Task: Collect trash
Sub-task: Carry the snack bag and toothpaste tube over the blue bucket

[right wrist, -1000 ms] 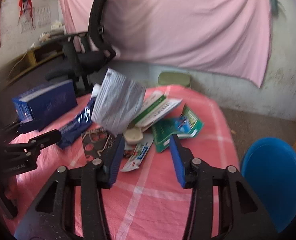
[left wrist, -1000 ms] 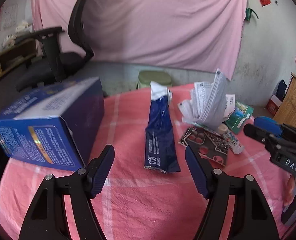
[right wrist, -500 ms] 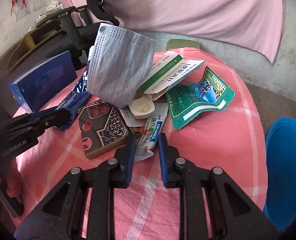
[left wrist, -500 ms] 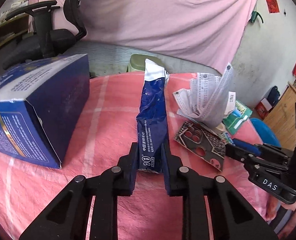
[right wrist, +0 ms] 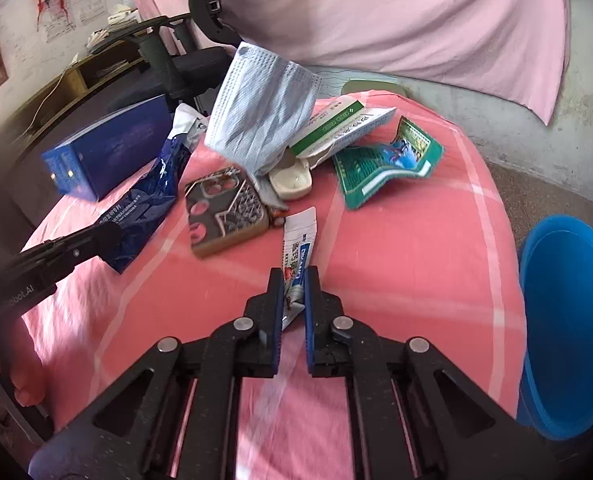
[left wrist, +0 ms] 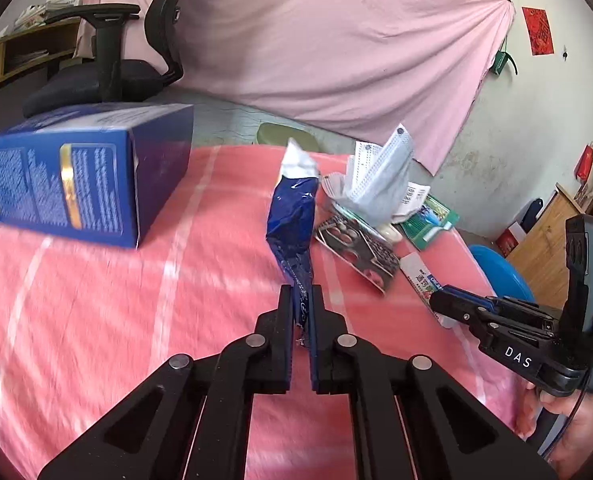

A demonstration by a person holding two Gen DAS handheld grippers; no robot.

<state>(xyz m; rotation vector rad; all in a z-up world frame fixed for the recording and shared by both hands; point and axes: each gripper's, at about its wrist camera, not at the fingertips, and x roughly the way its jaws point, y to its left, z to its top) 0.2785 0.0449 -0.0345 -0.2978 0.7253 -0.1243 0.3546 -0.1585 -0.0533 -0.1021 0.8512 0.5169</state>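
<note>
Your left gripper (left wrist: 300,300) has its jaws pinched tight on the near end of the blue wrapper (left wrist: 294,216), which stands up from the middle of the pink bench (left wrist: 136,320). Your right gripper (right wrist: 294,284) has its jaws pinched on the bottom end of the small tube (right wrist: 298,248). The mask (right wrist: 260,116), phone case (right wrist: 224,208) and green packet (right wrist: 384,164) lie toward the far edge. A blue box (left wrist: 84,176) sits at the left edge. A blue bin (right wrist: 572,320) stands off the right edge.

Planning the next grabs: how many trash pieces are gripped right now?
2: the blue wrapper in the left gripper, the toothpaste tube in the right gripper.
</note>
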